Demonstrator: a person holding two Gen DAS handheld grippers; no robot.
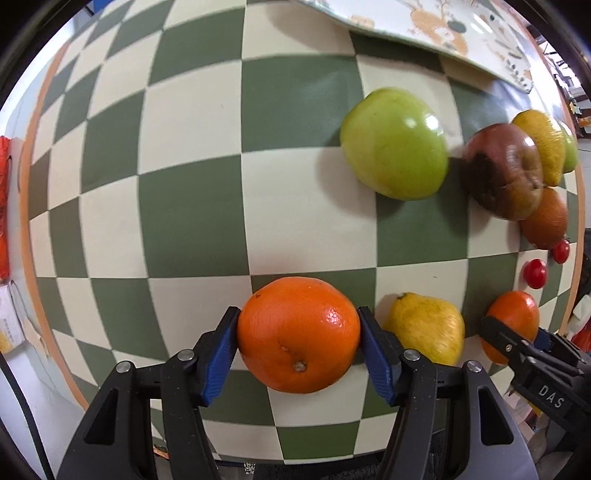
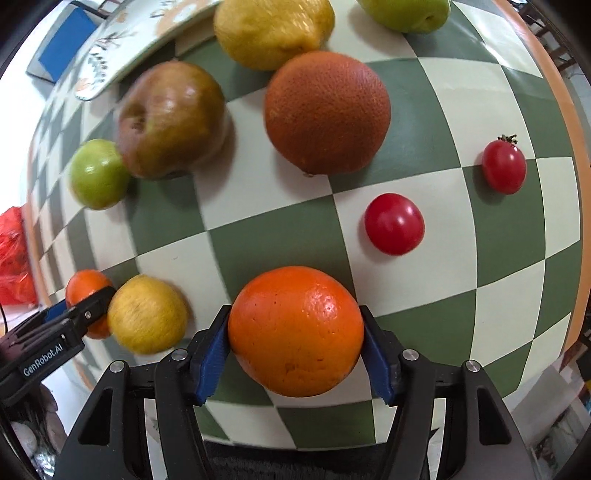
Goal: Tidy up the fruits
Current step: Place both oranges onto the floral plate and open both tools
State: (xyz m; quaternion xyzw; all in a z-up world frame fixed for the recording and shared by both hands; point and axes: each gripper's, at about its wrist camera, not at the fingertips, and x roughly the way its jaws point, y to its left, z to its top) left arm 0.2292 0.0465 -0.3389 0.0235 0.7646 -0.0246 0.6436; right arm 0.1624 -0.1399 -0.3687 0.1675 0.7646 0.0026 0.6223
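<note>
While both claws grip fruit, the scene reads as follows.
Left claw [image 1: 298, 334]: closed on an orange [image 1: 298, 334], blue pads pressed to both its sides, near the front edge of the bench [image 1: 192, 206].
Right claw [image 2: 295, 332]: closed on a second orange [image 2: 295, 332] the same way, also near the front edge.
Between the claws: a yellow lemon [image 1: 424, 328] lies on the checked cloth, just beside the left claw's orange.
Green apple [image 1: 395, 144]: on the cloth toward the back, near the edge of a patterned plate [image 1: 461, 33].
Bruised apple [image 2: 171, 120]: dark red-brown, touching the green apple as seen from the right wrist, blurred.
Dark orange [image 2: 327, 112]: just right of the bruised apple.
Second lemon [image 2: 273, 31]: behind the dark orange, toward the back edge.
Another green fruit [image 2: 406, 13]: at the back, cut off by the frame.
Cherry tomatoes: one [image 2: 394, 224] near the dark orange, another with a stem [image 2: 503, 166] nearer the right edge.
</note>
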